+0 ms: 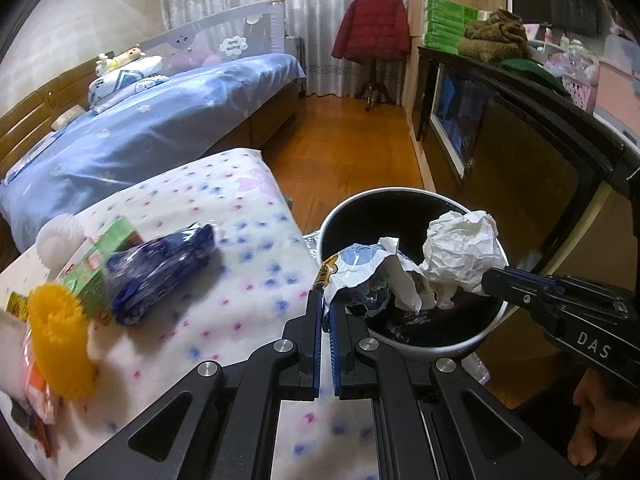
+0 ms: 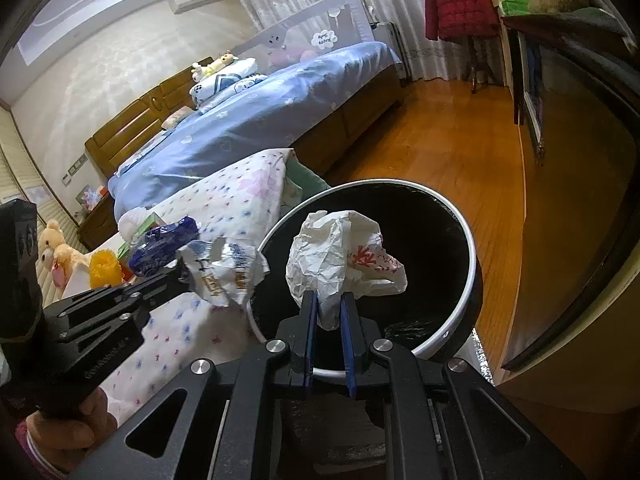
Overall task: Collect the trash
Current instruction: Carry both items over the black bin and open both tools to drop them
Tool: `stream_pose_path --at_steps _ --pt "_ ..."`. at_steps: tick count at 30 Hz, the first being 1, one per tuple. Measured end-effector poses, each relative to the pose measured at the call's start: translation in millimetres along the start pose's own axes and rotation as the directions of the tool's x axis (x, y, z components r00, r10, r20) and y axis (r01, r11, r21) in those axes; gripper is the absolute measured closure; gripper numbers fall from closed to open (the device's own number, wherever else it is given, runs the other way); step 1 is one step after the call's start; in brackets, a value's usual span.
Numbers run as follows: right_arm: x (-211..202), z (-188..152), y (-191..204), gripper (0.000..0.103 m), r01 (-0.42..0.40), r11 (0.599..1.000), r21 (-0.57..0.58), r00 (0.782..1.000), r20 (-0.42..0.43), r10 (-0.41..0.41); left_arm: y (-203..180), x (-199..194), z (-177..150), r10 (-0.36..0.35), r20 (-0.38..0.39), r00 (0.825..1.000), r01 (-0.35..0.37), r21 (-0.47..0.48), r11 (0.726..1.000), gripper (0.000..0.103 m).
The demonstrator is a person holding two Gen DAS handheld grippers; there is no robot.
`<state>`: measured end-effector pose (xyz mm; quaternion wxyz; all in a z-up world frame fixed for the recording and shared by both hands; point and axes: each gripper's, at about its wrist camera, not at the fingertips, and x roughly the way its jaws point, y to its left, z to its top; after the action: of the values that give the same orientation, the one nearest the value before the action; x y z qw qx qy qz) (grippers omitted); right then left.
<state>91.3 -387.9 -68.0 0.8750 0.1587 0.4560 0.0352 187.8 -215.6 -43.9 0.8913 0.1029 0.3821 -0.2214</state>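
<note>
A round trash bin (image 1: 440,350) with a white rim and black liner stands on the floor beside the bed; it also shows in the right wrist view (image 2: 452,216). My left gripper (image 1: 326,300) is shut on a crumpled white-and-blue snack wrapper (image 1: 360,270), held over the bin's near rim; the wrapper also shows in the right wrist view (image 2: 224,266). My right gripper (image 2: 329,304) is shut on a crumpled white paper bag with red print (image 2: 340,256), held above the bin's opening; the bag also shows in the left wrist view (image 1: 460,252).
A dotted white blanket (image 1: 224,216) holds a dark blue wrapper (image 1: 160,268), a green box (image 1: 104,260), a yellow pompom (image 1: 60,336) and soft toys. A blue bed (image 1: 160,120) lies behind. A dark cabinet (image 1: 520,160) runs along the right, wood floor (image 1: 340,148) between.
</note>
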Motion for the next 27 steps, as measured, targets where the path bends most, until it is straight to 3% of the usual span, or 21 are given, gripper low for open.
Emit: stream_pose_path --at_steps 22,24,26,27 --pt "21 14 -22 0.091 0.032 0.999 0.028 0.999 -0.043 -0.031 -16 37 16 -0.008 -0.040 0.999 0.009 0.033 0.999 0.100" --pt "21 15 -22 0.087 0.034 0.999 0.030 0.998 -0.044 -0.033 -17 38 17 -0.017 -0.045 0.999 0.018 0.029 0.999 0.097" --pt "21 16 -22 0.087 0.044 0.998 0.033 0.998 -0.040 -0.043 -18 38 18 -0.026 -0.052 0.998 0.028 0.026 0.999 0.087" --pt "21 15 -23 0.084 0.051 0.998 0.037 0.998 -0.042 -0.049 -17 36 17 -0.021 -0.046 0.999 0.022 0.026 0.999 0.075"
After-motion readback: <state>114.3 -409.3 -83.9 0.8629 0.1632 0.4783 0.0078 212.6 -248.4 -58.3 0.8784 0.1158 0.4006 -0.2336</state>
